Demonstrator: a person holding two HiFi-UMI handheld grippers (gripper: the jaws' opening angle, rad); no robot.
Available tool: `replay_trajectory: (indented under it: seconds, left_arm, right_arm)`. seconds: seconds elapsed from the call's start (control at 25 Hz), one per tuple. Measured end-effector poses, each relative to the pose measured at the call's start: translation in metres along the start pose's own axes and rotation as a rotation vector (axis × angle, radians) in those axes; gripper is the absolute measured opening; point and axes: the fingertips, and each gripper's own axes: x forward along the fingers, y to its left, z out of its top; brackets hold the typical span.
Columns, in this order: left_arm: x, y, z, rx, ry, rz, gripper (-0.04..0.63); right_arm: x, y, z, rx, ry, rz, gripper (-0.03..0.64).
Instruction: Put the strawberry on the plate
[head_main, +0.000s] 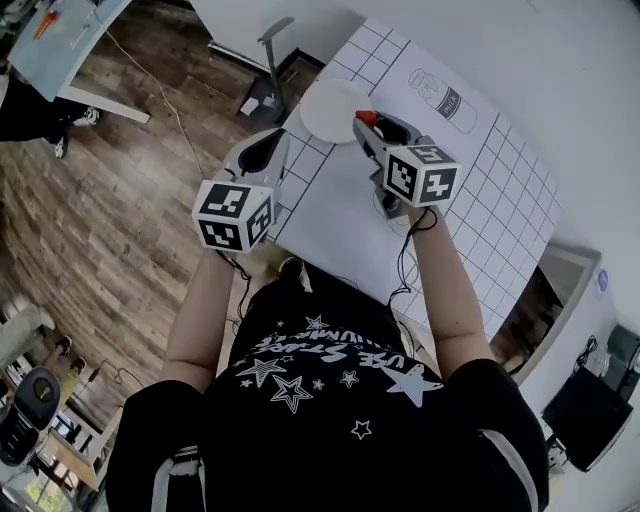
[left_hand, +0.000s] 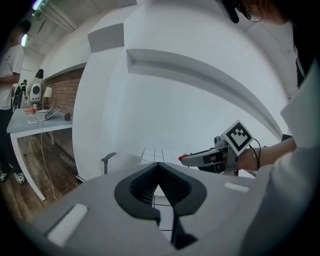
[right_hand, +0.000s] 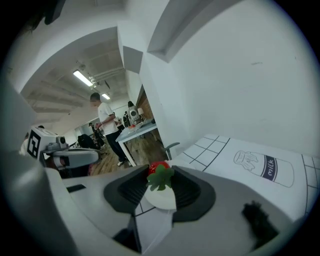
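Your right gripper (head_main: 362, 122) pinches the small red strawberry with green leaves (right_hand: 159, 173) at its jaw tips, above the rim of the round white plate (head_main: 322, 100) — move inward, lower close, then release gently. Your left gripper (head_main: 274, 148), jaws together and empty, hangs aside.

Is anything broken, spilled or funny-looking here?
No, nothing stands out. The strawberry looks whole, pinched in the right tongs just by the rim of the plate. The plate looks clean and sits flat on the table. No spills show.
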Motion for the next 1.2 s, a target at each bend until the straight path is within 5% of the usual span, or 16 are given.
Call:
replay_trajectory:
  seconds: [0.64,1.2]
  left_arm:
    - [0.023,0.02,-0.018,-0.037,0.054,0.021,0.008]
    - [0.019,0.018,-0.025,-0.048,0.06,0.015,0.008]
  right_arm:
    - [0.082,-0.023,-0.04,-0.23,0.201,-0.059,0.15]
    - [0.091,-0.018,-0.05,-0.289,0.274,-0.063,0.158]
